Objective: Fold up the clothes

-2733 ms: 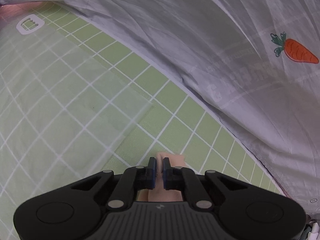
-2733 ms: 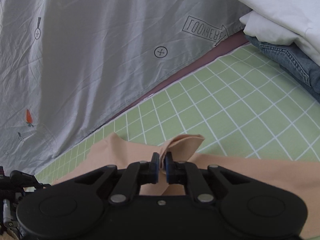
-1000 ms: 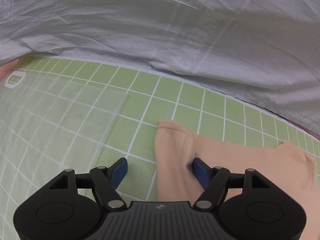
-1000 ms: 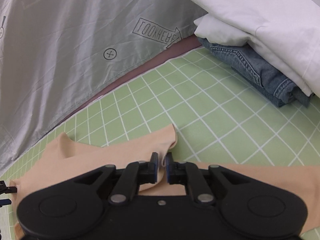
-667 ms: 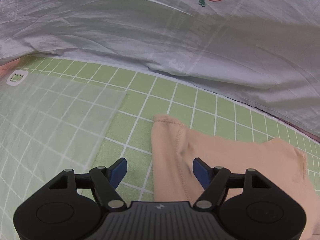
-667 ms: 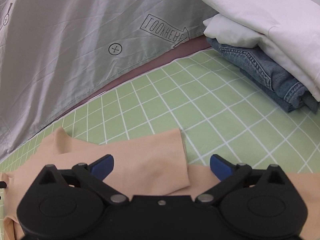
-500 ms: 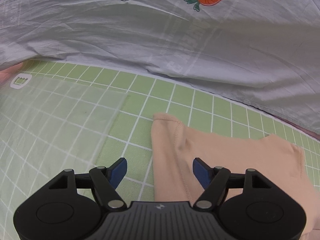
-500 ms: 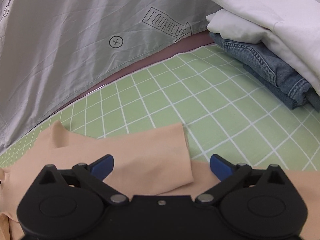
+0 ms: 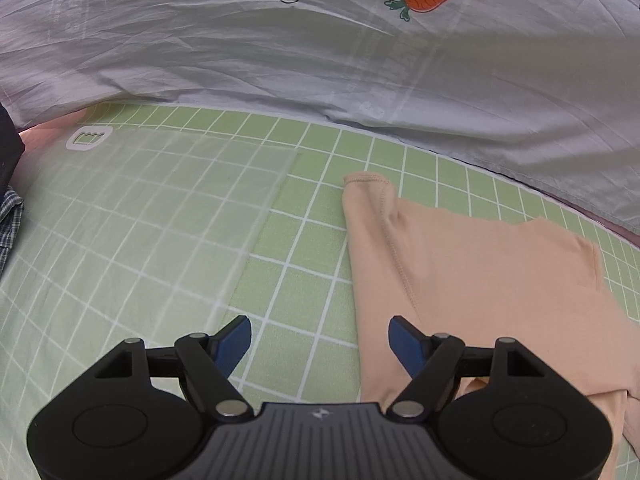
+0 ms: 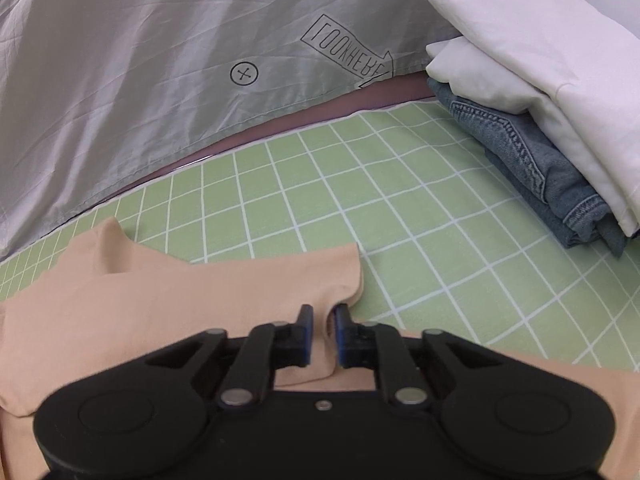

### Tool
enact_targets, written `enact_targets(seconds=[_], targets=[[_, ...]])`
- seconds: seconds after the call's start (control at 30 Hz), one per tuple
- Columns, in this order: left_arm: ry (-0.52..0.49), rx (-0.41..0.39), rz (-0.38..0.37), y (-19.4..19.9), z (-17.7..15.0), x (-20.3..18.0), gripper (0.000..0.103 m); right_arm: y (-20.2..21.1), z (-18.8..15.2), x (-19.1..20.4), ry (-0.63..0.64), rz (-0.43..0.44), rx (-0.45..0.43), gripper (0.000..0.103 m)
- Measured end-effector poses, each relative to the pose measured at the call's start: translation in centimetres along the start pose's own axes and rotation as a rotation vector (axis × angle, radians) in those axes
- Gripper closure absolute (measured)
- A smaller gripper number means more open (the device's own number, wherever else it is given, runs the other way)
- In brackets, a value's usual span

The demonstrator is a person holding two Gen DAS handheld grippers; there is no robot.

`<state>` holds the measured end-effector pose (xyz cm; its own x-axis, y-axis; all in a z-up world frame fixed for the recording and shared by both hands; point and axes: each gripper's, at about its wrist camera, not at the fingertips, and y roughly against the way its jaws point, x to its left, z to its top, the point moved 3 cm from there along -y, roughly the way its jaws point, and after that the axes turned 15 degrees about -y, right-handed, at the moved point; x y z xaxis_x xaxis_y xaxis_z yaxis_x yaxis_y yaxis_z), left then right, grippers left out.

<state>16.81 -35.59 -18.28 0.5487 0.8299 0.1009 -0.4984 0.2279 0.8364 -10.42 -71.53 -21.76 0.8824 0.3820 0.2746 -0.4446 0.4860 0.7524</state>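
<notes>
A peach garment (image 9: 460,272) lies flat on the green grid mat (image 9: 296,248), its stitched sleeve end pointing away from me. My left gripper (image 9: 319,324) hovers over the mat at the garment's left edge. Its jaws are opening; only that edge lies below the right blue pad and nothing is gripped. In the right wrist view the peach garment (image 10: 200,292) spreads leftward. My right gripper (image 10: 323,310) is shut on a small fold of its sleeve corner.
A grey printed sheet (image 9: 360,60) with a carrot print borders the mat's far side. Folded white clothes (image 10: 540,64) on folded jeans (image 10: 520,152) stand at the right. A translucent sheet (image 9: 160,208) covers the mat's left part, and checked fabric (image 9: 10,220) shows at the left edge.
My right gripper let go of the sleeve, opened wide, then shut again on the sleeve corner. My left gripper, once shut on the garment, now stands open and has drifted left of it.
</notes>
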Motion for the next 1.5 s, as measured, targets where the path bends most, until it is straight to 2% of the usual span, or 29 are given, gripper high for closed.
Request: enact_targets(seconds=[0.07,0.2,0.3,0.37,0.4,0.43,0.47,0.5,0.57,0.6,0.63,0.77,0.9,1.0,1.1,1.23,1.5], targets=[[-0.003,-0.006,-0.001,1.0,-0.8,-0.1,0.027,1.4,-0.1,0.7,0.062,0.038,-0.020,0.099],[0.022,-0.012,-0.022,2.9,-2.5,-0.3,0.027,4.7,-1.6,3.7,0.171,0.174,-0.017,0.099],[0.029,-0.007,-0.034,4.0,-3.9,-0.7,0.027,6.1,-4.4,6.4,0.225,0.271,0.050,0.099],[0.034,-0.003,-0.042,4.7,-4.9,-1.0,0.027,5.8,-6.6,7.3,0.203,0.293,0.136,0.096],[0.033,-0.006,-0.049,5.1,-5.2,-1.2,0.027,5.5,-7.6,7.4,0.184,0.275,0.170,0.087],[0.031,-0.010,-0.054,5.5,-5.4,-1.3,0.027,5.2,-8.6,7.4,0.166,0.254,0.203,0.061],[0.025,-0.014,-0.058,6.0,-5.7,-1.5,0.027,4.8,-9.6,7.5,0.147,0.233,0.235,0.051],[0.017,-0.019,-0.062,6.4,-5.8,-1.8,0.027,5.1,-10.3,7.4,0.133,0.248,0.245,0.046],[0.001,-0.029,-0.071,7.2,-6.0,-2.2,0.027,6.3,-10.7,7.4,0.132,0.264,0.223,0.030],[-0.008,-0.034,-0.076,7.4,-5.9,-2.5,0.027,6.9,-10.6,7.4,0.137,0.269,0.202,0.012],[-0.017,-0.040,-0.082,7.7,-5.8,-2.8,0.026,7.6,-10.4,7.2,0.138,0.277,0.175,0.003],[-0.076,-0.061,-0.107,8.2,-4.8,-5.0,0.026,9.1,-8.7,5.2,0.105,0.274,0.061,0.000],[-0.150,-0.081,-0.153,8.2,-3.3,-8.0,0.026,9.0,-7.1,1.7,0.013,0.155,-0.040,0.000],[-0.221,-0.097,-0.199,7.7,-2.7,-10.9,0.026,8.4,-6.6,-1.2,-0.062,0.095,-0.065,0.000],[-0.286,-0.108,-0.251,7.2,-2.1,-13.6,0.026,7.8,-6.5,-3.5,-0.079,-0.008,-0.103,0.000],[-0.343,-0.099,-0.329,6.2,-1.5,-16.8,0.026,6.7,-6.4,-6.5,-0.147,-0.083,-0.094,0.000],[-0.469,-0.112,-0.353,3.7,0.0,-21.5,0.026,5.7,-6.4,-9.8,-0.171,-0.199,-0.130,0.000]])
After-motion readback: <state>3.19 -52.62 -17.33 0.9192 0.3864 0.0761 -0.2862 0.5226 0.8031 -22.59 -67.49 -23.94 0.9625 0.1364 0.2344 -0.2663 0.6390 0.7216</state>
